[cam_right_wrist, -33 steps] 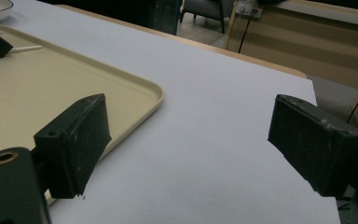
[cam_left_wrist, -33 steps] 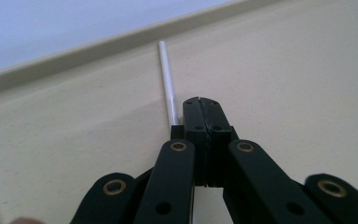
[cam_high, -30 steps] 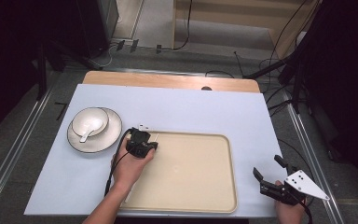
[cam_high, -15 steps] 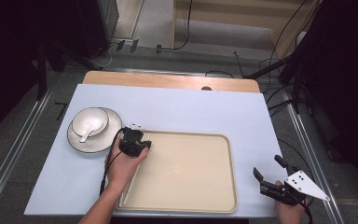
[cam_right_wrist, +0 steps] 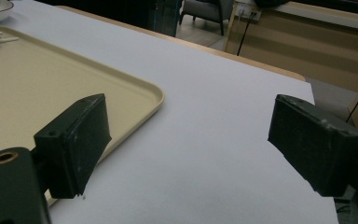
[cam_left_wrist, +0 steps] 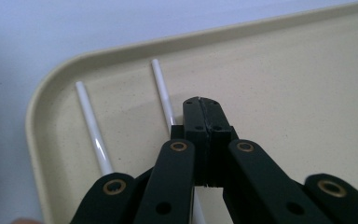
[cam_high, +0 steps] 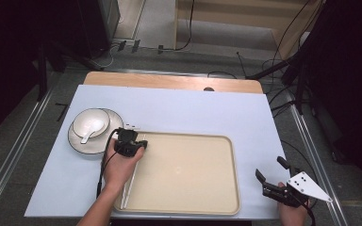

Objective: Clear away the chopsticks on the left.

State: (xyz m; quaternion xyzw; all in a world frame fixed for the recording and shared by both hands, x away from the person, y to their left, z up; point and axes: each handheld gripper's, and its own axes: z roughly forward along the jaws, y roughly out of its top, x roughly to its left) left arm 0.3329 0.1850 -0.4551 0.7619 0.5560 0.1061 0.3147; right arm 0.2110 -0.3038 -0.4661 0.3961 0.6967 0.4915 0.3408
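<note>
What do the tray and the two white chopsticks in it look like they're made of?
Tray: probably plastic, matte beige with fine speckles and a rounded moulded rim. Chopsticks: glossy white, with a bright highlight along them, so likely plastic or melamine; ceramic can't be ruled out.

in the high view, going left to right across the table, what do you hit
plate with bowl and spoon → left tool above the chopsticks → tray → right tool
</note>
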